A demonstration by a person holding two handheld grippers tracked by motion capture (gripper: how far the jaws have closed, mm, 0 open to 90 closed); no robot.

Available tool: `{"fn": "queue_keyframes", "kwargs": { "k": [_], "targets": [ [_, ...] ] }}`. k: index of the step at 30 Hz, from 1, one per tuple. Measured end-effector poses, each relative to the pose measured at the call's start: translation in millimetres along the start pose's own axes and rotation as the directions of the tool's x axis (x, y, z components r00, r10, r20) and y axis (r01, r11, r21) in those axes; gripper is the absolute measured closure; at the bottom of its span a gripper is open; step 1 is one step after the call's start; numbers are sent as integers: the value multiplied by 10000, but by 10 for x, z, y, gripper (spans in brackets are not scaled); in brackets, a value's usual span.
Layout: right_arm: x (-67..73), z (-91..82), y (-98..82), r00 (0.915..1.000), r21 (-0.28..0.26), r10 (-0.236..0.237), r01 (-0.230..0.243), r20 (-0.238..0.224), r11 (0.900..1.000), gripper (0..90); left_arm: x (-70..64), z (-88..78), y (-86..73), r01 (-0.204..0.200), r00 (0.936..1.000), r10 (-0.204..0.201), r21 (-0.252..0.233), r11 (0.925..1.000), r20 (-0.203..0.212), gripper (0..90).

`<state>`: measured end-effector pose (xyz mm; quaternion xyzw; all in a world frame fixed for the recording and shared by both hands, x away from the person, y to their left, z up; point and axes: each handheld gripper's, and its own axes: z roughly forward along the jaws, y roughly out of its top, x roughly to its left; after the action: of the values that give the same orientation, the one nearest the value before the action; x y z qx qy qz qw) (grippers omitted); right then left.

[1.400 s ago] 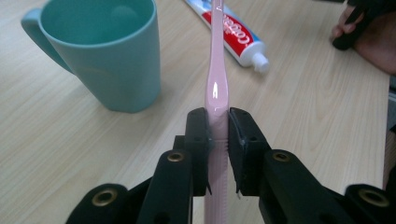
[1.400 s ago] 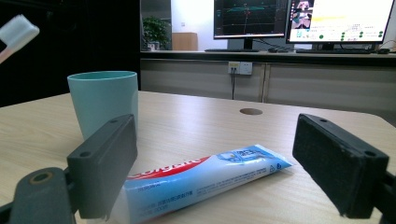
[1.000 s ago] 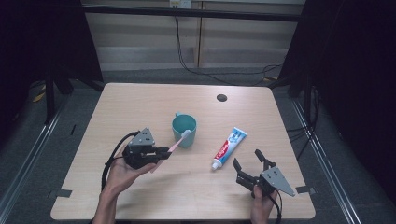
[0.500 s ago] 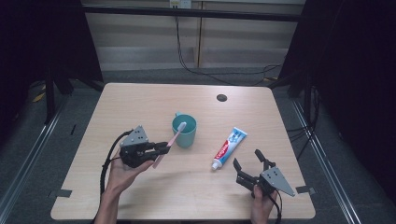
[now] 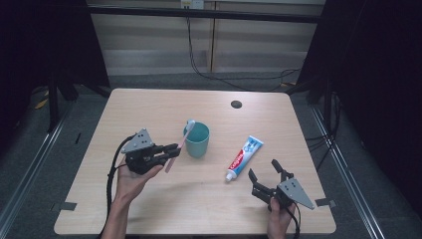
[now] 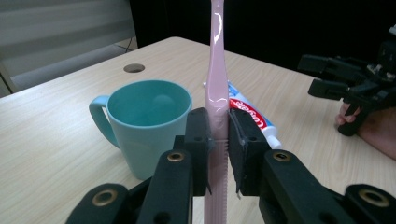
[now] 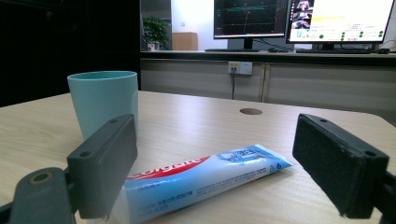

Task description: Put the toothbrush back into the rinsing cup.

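My left gripper (image 5: 171, 149) is shut on the handle of a pink toothbrush (image 5: 178, 144), which slants up to the right. The white brush head sits by the left rim of a teal mug (image 5: 197, 140). In the left gripper view the toothbrush (image 6: 216, 84) stands upright between the pads of my left gripper (image 6: 218, 135), with the empty mug (image 6: 144, 126) just behind it to the left. A red, white and blue toothpaste tube (image 5: 245, 157) lies right of the mug. My right gripper (image 5: 263, 169) is open just in front of the tube (image 7: 201, 179), holding nothing.
A small dark round hole (image 5: 236, 104) is set in the wooden table (image 5: 149, 109) near its far edge. Cables trail from both grippers toward the table's front edge. Dark floor and stand legs surround the table.
My left gripper has drawn slightly left and tilted the toothbrush steeper, so the brush head has risen along the mug's left rim. The right gripper and the tube have not moved.
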<state>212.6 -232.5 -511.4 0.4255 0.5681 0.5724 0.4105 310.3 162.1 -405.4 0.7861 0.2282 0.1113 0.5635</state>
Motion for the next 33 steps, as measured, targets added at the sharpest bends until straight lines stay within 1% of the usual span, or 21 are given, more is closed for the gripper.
{"fn": "queue_keyframes", "kwargs": {
  "k": [4,5,8,11,13,15,17,20,25,27,29,33],
  "targets": [
    [0,0,0,10000,-5,-2,2,0,10000,132,-2,3,32,-23,10000,22,-253,9997,-36,788],
    [0,0,0,10000,-4,-2,2,0,10000,132,2,4,43,-61,9999,58,-322,9995,-100,788],
    [0,0,0,10000,-5,-5,5,-2,10000,132,19,17,73,-101,9999,100,-553,9984,-9,788],
    [0,0,0,10000,-8,-7,7,-2,10000,132,42,28,103,-85,10000,88,-810,9967,39,788],
    [-1,2,0,10000,5,3,-3,9,10000,132,57,32,121,-53,10000,49,-983,9951,-44,788],
    [0,0,1,10000,21,-1,1,29,10000,132,66,42,135,-77,10000,73,-1165,9932,-39,788],
    [-1,0,0,10000,7,-5,5,-3,10000,132,80,56,145,-97,9999,86,-1243,9922,-96,788],
    [0,0,0,10000,0,2,-2,-6,10000,132,95,80,176,-188,9997,163,-1299,9914,-199,788],
    [0,0,0,10000,-13,-1,1,-10,10000,132,103,89,242,-530,9984,498,-1336,9896,-273,788],
    [0,0,-1,10000,-12,-8,8,-13,10000,132,114,90,273,-517,9985,486,-1395,9889,-252,788],
    [-1,-1,0,10000,-11,-16,16,-8,10000,132,135,94,299,-577,9979,532,-1340,9893,-372,788],
    [-1,0,-1,10000,-15,-23,23,-13,10000,132,204,110,317,-469,9982,418,-1270,9908,-424,788]
  ]
}}
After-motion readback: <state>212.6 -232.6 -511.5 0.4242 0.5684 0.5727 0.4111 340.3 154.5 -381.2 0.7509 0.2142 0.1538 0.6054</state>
